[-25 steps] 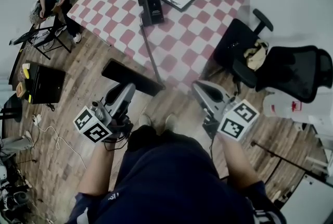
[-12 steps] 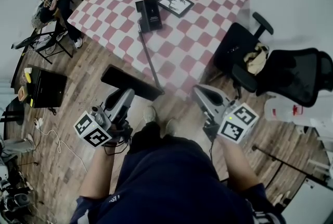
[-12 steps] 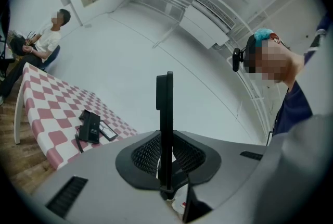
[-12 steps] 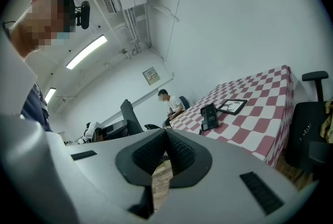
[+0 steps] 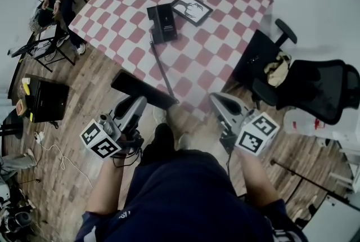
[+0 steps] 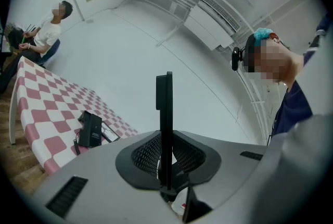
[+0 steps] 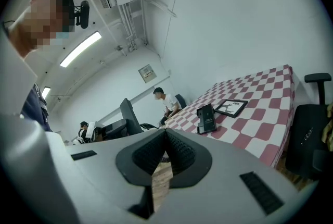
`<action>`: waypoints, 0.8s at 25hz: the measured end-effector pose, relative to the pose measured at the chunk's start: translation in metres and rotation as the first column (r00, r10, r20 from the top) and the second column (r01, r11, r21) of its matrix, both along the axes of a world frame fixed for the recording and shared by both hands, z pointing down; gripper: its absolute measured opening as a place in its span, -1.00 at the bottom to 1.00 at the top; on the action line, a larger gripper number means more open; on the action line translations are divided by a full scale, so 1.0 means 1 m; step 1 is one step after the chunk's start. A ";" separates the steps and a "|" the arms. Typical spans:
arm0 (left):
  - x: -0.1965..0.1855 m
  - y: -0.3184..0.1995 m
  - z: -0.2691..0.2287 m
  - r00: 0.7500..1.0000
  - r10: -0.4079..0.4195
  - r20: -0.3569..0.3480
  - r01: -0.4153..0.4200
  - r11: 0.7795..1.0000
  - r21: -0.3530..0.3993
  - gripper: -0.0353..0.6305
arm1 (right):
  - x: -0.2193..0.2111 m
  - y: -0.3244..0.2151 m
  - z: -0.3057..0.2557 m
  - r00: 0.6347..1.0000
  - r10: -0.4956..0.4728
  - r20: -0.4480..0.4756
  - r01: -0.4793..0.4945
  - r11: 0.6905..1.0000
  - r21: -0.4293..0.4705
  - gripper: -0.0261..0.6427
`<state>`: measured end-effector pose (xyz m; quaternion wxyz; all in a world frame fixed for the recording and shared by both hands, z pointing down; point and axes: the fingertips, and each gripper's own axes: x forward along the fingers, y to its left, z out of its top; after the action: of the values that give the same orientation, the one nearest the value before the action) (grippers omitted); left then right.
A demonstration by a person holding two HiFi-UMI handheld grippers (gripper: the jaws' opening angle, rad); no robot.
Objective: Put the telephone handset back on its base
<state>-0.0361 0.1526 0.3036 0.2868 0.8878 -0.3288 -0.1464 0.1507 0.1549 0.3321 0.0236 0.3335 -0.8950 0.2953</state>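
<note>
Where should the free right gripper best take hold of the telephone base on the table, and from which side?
Probably the near end of the telephone base, across its narrow width, from the near edge of the table. It lies flat; the picture frame crowds its right side farther back, and the cord leaves its near left corner. The right gripper, now shut, must open first.

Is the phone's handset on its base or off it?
Off. The left gripper clamps the handset short of the table; the base sits apart on it, cord trailing between.
</note>
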 end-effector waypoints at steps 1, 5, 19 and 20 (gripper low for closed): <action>-0.004 -0.008 0.002 1.000 0.005 -0.002 -0.005 1.000 -0.003 -0.63 | -0.004 -0.007 0.001 1.000 0.003 -0.003 -0.003 1.000 -0.002 -0.87; -0.018 -0.038 0.008 1.000 0.026 -0.007 -0.026 1.000 -0.013 -0.63 | -0.022 -0.036 0.001 1.000 0.010 -0.013 -0.011 1.000 -0.006 -0.87; -0.059 -0.131 0.020 0.988 0.156 -0.011 -0.156 0.987 -0.029 -0.63 | -0.075 -0.122 -0.003 0.995 0.085 -0.055 -0.087 0.996 -0.019 -0.87; -0.062 -0.137 0.021 0.986 0.166 -0.015 -0.167 0.986 -0.030 -0.63 | -0.079 -0.127 -0.003 0.994 0.092 -0.057 -0.093 0.995 -0.021 -0.87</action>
<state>-0.0983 0.0156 0.3249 0.3139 0.9066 -0.2540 -0.1222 0.0721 0.0275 0.3289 0.0389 0.3824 -0.8741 0.2971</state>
